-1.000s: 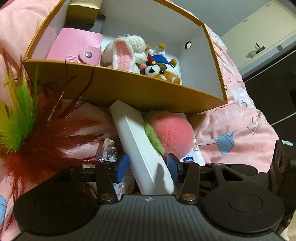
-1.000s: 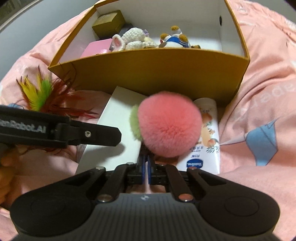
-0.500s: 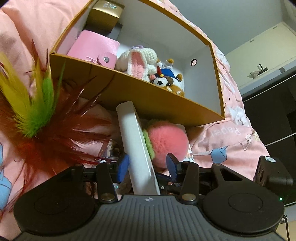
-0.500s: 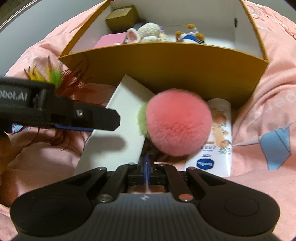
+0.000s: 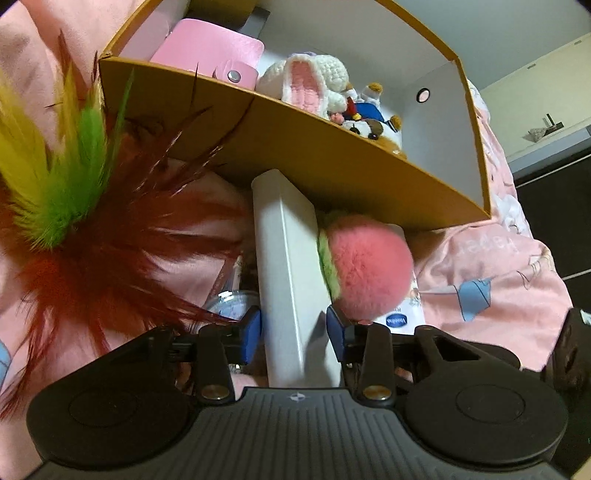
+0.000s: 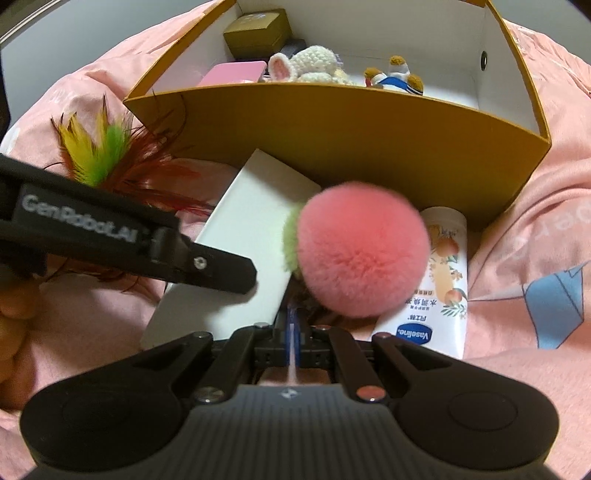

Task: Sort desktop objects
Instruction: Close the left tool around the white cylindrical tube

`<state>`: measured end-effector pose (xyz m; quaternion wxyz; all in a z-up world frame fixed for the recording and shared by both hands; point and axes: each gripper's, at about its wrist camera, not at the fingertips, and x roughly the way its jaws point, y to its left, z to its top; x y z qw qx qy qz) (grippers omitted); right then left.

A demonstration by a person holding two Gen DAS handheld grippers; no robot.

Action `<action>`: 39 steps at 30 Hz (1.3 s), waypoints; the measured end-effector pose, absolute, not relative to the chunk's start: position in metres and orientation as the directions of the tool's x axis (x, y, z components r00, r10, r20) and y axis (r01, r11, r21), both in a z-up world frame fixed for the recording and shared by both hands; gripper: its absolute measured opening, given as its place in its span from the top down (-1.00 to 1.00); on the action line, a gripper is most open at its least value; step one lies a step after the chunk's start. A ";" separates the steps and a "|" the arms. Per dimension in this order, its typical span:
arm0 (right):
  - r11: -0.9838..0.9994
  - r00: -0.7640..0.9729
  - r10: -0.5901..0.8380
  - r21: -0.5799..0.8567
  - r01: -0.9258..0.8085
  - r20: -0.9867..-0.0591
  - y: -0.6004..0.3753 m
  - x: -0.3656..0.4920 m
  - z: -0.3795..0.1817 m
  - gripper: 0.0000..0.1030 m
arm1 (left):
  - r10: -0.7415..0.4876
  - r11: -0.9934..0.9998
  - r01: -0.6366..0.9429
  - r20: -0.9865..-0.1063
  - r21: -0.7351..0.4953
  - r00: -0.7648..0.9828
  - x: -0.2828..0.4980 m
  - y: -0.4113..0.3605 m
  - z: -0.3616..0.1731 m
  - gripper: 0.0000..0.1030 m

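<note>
A long white box (image 5: 288, 280) lies on the pink bedding in front of the mustard storage box (image 5: 332, 162). My left gripper (image 5: 293, 328) straddles the white box's near end. Its jaws are closing, and both blue pads meet the box's sides. In the right wrist view, one of the left gripper's fingers (image 6: 207, 264) reaches over the white box (image 6: 251, 221). My right gripper (image 6: 292, 317) is shut on the dark cord under a fluffy pink pompom (image 6: 364, 251) with a green tuft. The pompom (image 5: 365, 266) sits just right of the white box.
The storage box (image 6: 332, 125) holds a pink wallet (image 5: 207, 55), a crocheted bunny (image 5: 314, 81), a small plush dog (image 5: 373, 125) and a gold box (image 6: 258, 33). A feather toy (image 5: 66, 206) lies to the left, and a Vaseline tube (image 6: 439, 280) to the right. Something clear (image 5: 232, 299) lies under the feathers.
The left gripper's pads have come inward onto the white box's sides. Both views have rolled slightly. The right gripper still grips the pompom, in about the same place.
</note>
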<state>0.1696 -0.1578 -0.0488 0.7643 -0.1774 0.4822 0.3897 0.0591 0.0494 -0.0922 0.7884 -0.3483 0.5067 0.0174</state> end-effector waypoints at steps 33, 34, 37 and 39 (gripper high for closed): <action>0.634 0.429 0.465 -0.047 -0.772 -0.775 -0.171 0.190 -0.007 0.04 | -0.137 0.920 -0.255 -0.854 -0.297 0.503 0.047 0.019 -0.037 0.30; 0.630 0.426 0.462 -0.050 -0.775 -0.778 -0.166 0.195 -0.011 0.04 | -0.135 0.923 -0.250 -0.855 -0.292 0.501 0.047 0.019 -0.037 0.29; 0.616 0.414 0.464 -0.051 -0.786 -0.783 -0.161 0.200 -0.019 0.03 | -0.153 0.918 -0.250 -0.858 -0.307 0.491 0.050 0.022 -0.042 0.29; 0.605 0.400 0.465 -0.046 -0.795 -0.790 -0.159 0.202 -0.023 0.03 | -0.174 0.908 -0.258 -0.857 -0.330 0.485 0.054 0.025 -0.048 0.29</action>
